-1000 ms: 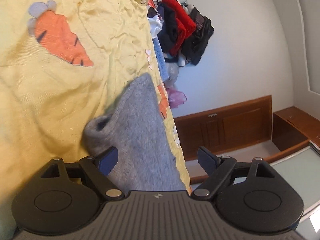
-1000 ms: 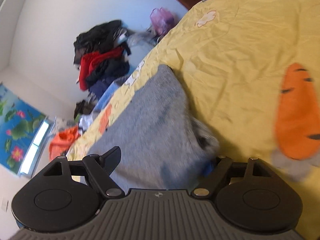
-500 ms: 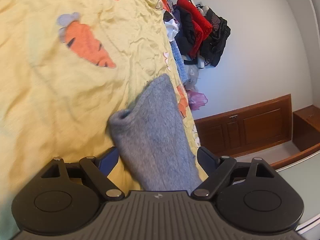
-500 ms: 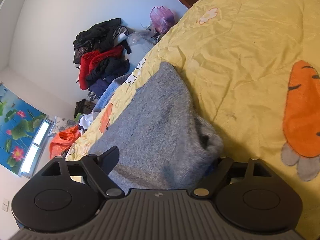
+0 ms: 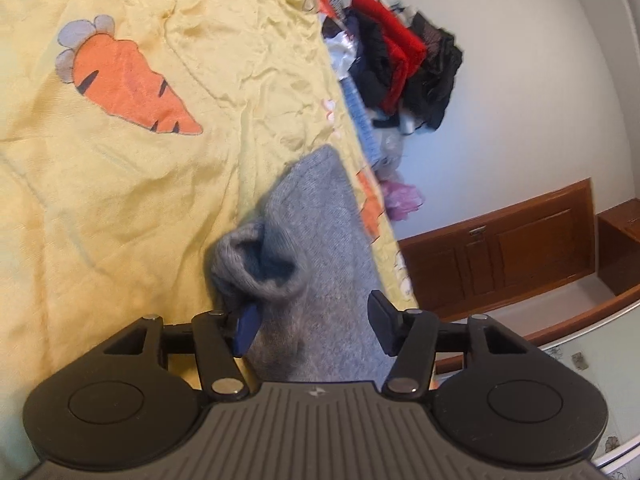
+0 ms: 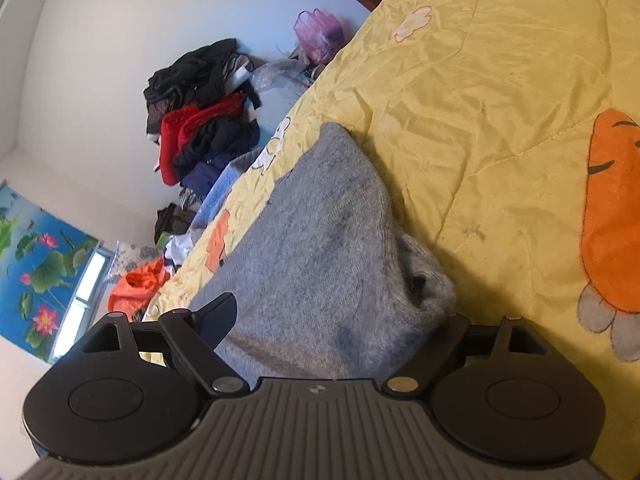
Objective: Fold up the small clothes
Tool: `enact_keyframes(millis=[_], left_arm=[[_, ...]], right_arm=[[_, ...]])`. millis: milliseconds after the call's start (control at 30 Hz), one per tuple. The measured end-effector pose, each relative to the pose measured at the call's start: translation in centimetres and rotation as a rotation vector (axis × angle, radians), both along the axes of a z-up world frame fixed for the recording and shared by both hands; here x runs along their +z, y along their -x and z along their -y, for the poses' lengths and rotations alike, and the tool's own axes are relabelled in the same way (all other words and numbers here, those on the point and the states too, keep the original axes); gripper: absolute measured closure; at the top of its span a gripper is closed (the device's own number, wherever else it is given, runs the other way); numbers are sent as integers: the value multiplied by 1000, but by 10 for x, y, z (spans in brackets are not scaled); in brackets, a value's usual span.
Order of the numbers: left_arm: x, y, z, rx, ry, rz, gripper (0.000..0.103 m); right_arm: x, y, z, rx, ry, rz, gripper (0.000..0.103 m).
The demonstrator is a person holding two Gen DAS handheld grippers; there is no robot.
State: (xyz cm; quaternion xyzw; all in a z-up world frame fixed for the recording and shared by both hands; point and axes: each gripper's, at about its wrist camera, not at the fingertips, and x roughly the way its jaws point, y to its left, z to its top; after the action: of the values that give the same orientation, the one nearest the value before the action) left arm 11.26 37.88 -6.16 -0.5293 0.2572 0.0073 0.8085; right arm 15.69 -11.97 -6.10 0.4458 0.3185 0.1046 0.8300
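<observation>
From my left wrist view, bare wrinkled yellow carrot-print bedspread (image 5: 120, 208) lies open from nine to twelve o'clock; the grey knitted garment (image 5: 316, 240) blocks dead ahead, a heaped black-and-red clothes pile (image 5: 400, 68) at one o'clock.

Pale walls (image 5: 520, 80), wooden cabinets (image 5: 500, 248), a lotus-print curtain (image 6: 36, 264) beside a bright window (image 6: 86, 284).

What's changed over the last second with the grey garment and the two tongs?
The rolled cuff of the grey garment has come closer to the left tongs and now bunches against their left finger. Both tongs stay open, nothing gripped. The right tongs, bedspread and clothes pile look unchanged.
</observation>
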Motion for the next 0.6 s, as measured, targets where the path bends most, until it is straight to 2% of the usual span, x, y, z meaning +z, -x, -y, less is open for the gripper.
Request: enact_keyframes(millis=[67, 267, 333, 433, 467, 533, 600], left_arm=[[3, 7, 0, 13, -26, -55, 36], [11, 3, 6, 48, -81, -120, 35], [19, -5, 15, 64, -168, -154, 35], [27, -22, 31, 73, -372, -186, 34], [28, -27, 36, 58, -409, -182, 23], [28, -32, 40, 29, -404, -152, 16], [21, -34, 38, -15, -307, -95, 16]], right_arm=[[-1, 3, 2, 4, -3, 14, 20], [0, 4, -1, 9, 18, 12, 19], [0, 5, -1, 11, 16, 16, 19], [-1, 5, 2, 13, 6, 20, 19], [-1, 6, 2, 13, 5, 22, 19], [-1, 6, 2, 13, 6, 27, 19], [-2, 7, 0, 9, 10, 31, 18]])
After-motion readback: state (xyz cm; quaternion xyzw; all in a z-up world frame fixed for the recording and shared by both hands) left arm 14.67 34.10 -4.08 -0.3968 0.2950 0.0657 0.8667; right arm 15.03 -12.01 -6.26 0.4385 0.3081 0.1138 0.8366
